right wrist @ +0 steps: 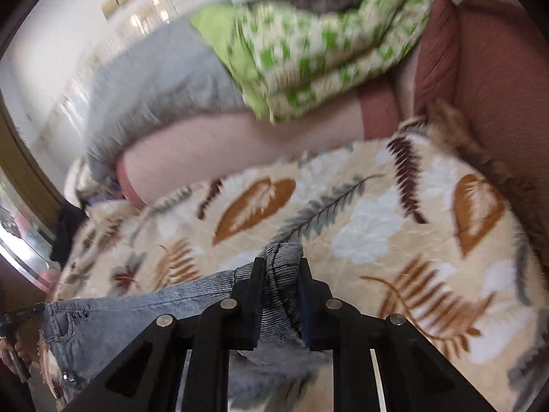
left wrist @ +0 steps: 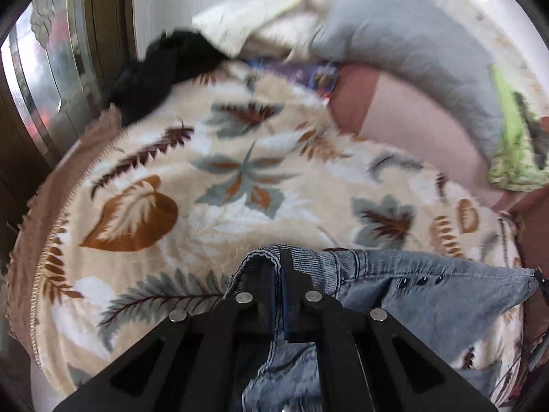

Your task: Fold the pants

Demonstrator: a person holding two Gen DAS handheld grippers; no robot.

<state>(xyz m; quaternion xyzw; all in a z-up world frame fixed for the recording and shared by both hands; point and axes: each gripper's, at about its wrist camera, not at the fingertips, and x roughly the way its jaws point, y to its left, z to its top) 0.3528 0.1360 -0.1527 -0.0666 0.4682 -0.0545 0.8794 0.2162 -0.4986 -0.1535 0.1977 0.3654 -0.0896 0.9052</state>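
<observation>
The pants are light blue jeans, held up over a leaf-patterned blanket on a bed. My left gripper is shut on a hemmed edge of the jeans, with denim bunched between its black fingers. My right gripper is shut on another bunched edge of the jeans. The denim stretches between the two grippers, with three small studs showing. The other gripper shows at the far left edge of the right wrist view.
A grey pillow and a pink pillow lie at the head of the bed. A green patterned cloth lies on them. A black garment lies at the blanket's far left corner. A mirrored wardrobe stands left.
</observation>
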